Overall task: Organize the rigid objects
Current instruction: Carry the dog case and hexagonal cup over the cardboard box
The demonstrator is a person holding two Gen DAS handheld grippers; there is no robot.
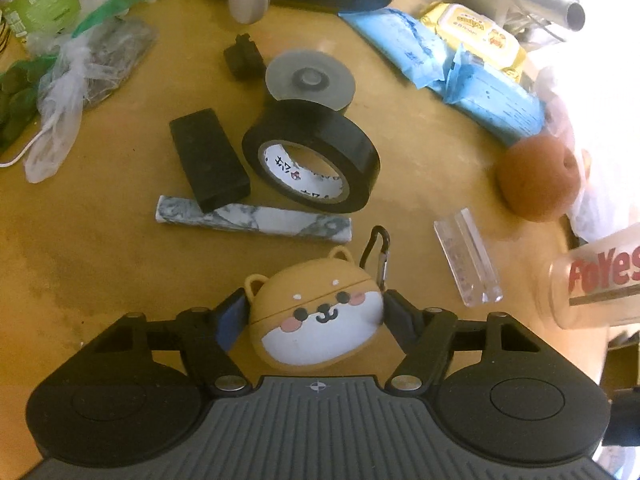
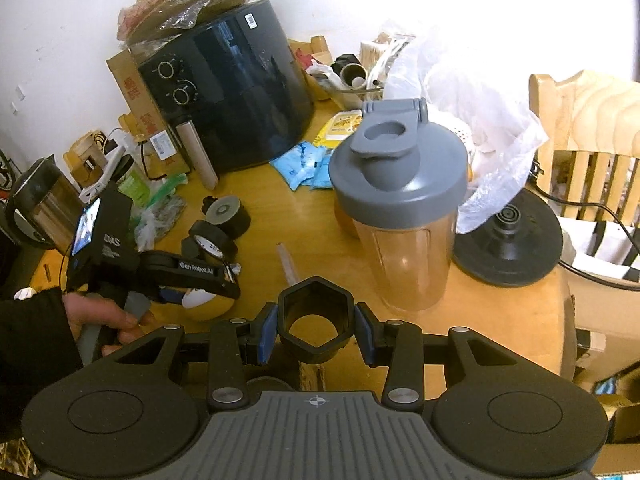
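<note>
My left gripper (image 1: 316,316) is shut on a tan dog-face earbud case (image 1: 316,316) with a carabiner, low over the wooden table (image 1: 100,248). Ahead of it lie a marbled bar (image 1: 256,220), a black tape roll (image 1: 312,162), a black box (image 1: 208,158), a grey disc (image 1: 310,78) and a small black block (image 1: 243,58). My right gripper (image 2: 316,332) is shut on a black hexagonal ring (image 2: 316,320) near the table's front edge. The left gripper (image 2: 200,292) and its case show at the left of the right wrist view.
A shaker bottle with a grey lid (image 2: 400,200) stands just beyond my right gripper. A clear plastic block (image 1: 468,256), a brown round object (image 1: 536,176), blue packets (image 1: 460,76), plastic bags (image 1: 68,92), an air fryer (image 2: 232,88) and a kettle base (image 2: 508,240) crowd the table.
</note>
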